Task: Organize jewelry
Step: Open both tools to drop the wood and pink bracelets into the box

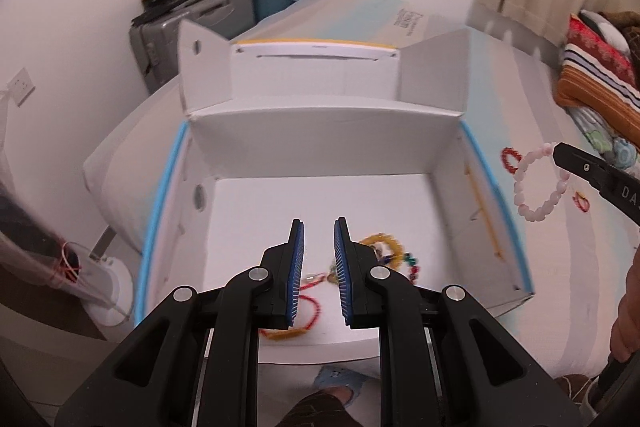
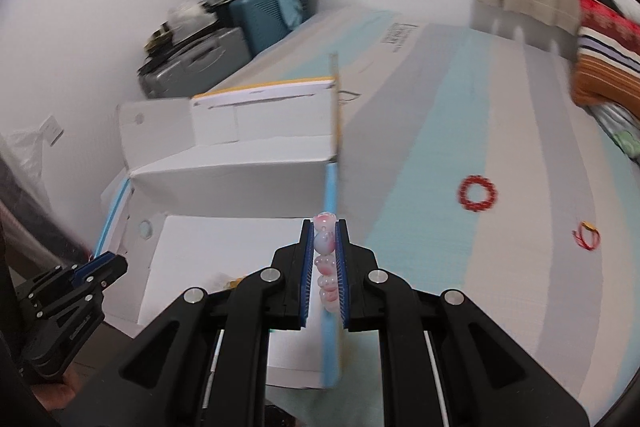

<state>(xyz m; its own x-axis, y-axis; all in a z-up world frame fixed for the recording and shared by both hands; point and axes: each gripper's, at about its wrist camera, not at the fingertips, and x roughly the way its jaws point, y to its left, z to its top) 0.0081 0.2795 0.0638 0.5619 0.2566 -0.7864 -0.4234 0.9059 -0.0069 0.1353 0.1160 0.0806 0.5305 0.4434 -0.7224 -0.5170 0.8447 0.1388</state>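
The open white box (image 1: pixel 320 147) serves as the reference point. The right gripper (image 2: pixel 324 259) has its fingers pinched on the pink bead bracelet (image 2: pixel 325 247), carried above the box's right-hand wall with its blue edge (image 2: pixel 331 195); in the left wrist view most of the loop hangs free below the fingertip, outside the box on its right side. The left gripper (image 1: pixel 319 267) hovers over the near end of the box floor with its fingers spread and nothing between them. Already inside the box, beneath and just right of that gripper, lie a yellow bead bracelet (image 1: pixel 384 241), a multicoloured bead strand (image 1: pixel 412 265) and a thin red string piece (image 1: pixel 314 305). Still outside, on the striped bedcover (image 2: pixel 500 267) to the right of the box, are a red bead ring (image 2: pixel 477 194) and, further right, a small red cord piece (image 2: pixel 586 235). Risk assessment: the dangling loop could catch on the box wall during the crossing and be pulled from the grip; an early release would likely drop it on the bedcover. Both views are blurred, so the grip depth cannot be confirmed.
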